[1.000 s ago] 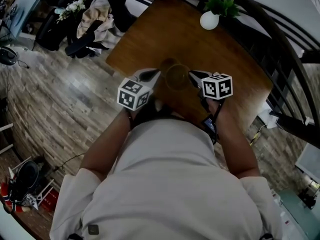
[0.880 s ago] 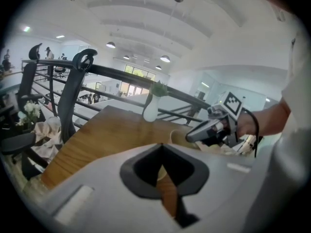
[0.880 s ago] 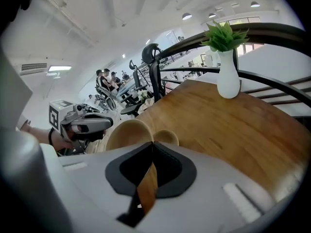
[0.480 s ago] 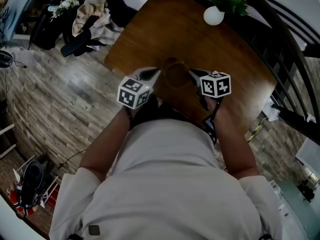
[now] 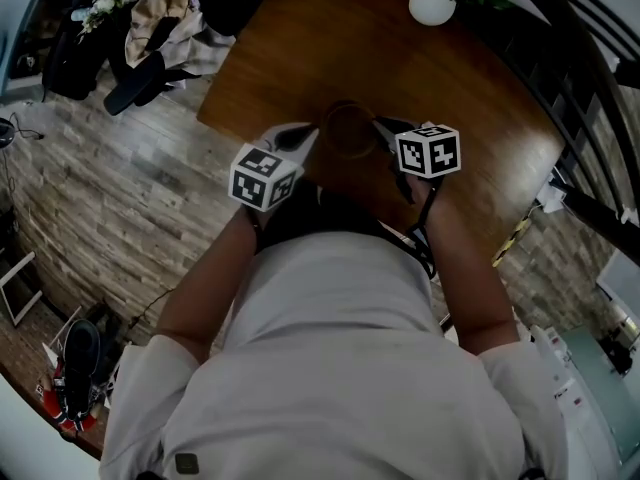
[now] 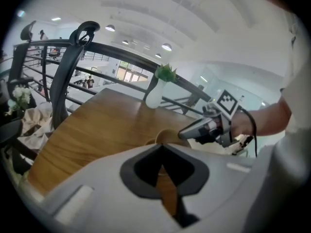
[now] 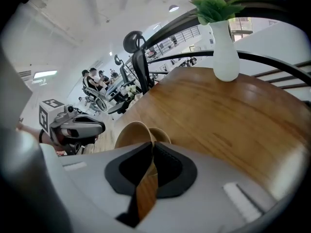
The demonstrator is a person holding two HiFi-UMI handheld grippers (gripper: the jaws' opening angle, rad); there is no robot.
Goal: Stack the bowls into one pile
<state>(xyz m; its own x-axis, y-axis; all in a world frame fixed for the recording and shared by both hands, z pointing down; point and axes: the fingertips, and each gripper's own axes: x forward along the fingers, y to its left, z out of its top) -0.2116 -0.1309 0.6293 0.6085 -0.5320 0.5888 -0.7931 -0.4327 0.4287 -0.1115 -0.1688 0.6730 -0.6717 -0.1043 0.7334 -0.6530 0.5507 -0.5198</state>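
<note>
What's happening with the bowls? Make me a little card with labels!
place: wooden table
bowls: two tan ones show; front bowl is tilted, second bowl sits right behind it
right tongs: pinching the front bowl's rim, just been opening a little
left tongs: closed beside the bowls; can't tell if they grip one
also there: white vase holding a green plant, at the table's far edge
pile: not finished

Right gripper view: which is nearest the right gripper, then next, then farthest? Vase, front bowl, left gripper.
1. Front bowl: rim between the right gripper's jaws, which have just been opening.
2. Left gripper: left, beyond it.
3. Vase: far right table edge.
</note>
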